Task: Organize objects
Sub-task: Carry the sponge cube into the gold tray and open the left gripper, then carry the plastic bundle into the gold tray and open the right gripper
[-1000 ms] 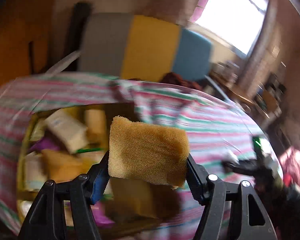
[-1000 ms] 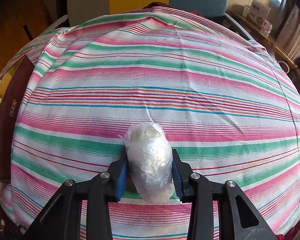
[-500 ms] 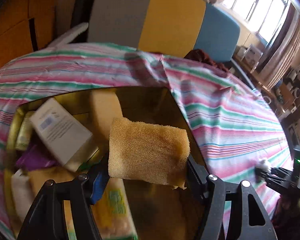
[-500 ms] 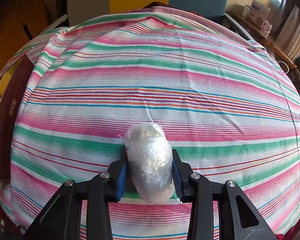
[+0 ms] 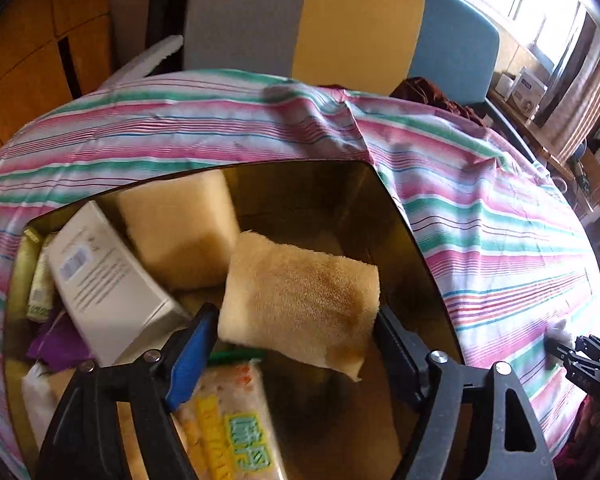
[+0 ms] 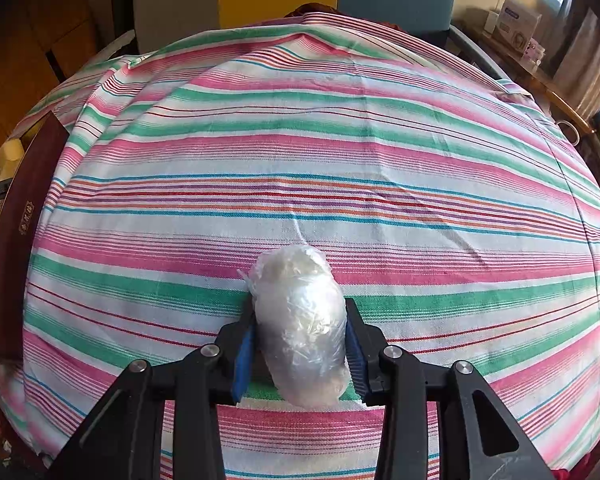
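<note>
Claws, two: left claw (image 5: 298, 344) pinching one sponge (image 5: 300, 304), right claw (image 6: 300, 344) one plastic-wrapped bundle (image 6: 300, 324).

Left wrist: close above box (image 5: 396, 216). Right: low over tablecloth (image 6: 340, 152).

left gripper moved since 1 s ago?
Yes. The left gripper, shut on the sponge, has advanced over the open box; the box rim and striped cloth sat farther ahead before.

Print on white box (image 5: 112, 284), yellow packet (image 5: 236, 428) illegible.
</note>
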